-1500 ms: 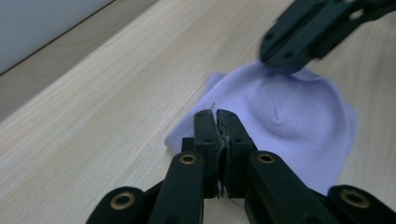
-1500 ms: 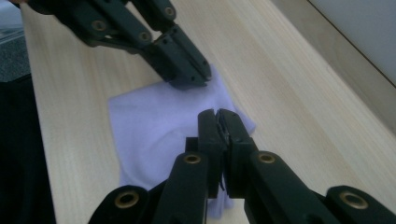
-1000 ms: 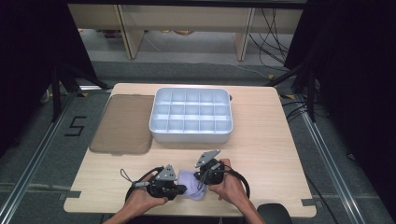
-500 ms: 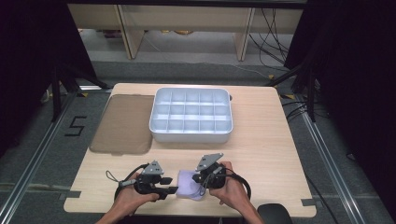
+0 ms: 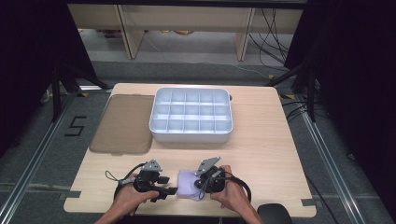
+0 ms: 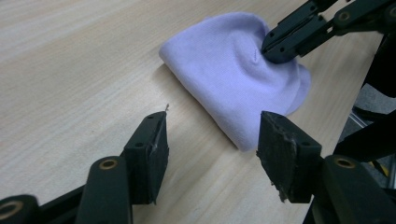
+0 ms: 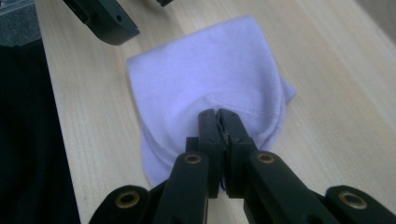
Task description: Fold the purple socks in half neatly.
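Right gripper view has the right gripper (image 7: 218,122) clenched on a pinch of the folded lilac cloth (image 7: 205,84), which lies flat on the worktop (image 5: 261,154) near its front edge. Just left of the cloth, the left gripper (image 6: 212,140) has just been opening: its fingers (image 6: 149,149) stand released, nothing between them. Bare wood spreads behind, up to the compartment tray (image 5: 191,135).

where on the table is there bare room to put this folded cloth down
Bare wood lies right of the divided tray, out to the table edge, and in the strip between tray and grippers. It is crowded at the near edge: the right gripper pinches the lilac cloth, the left gripper beside it open. The brown mat fills the left.
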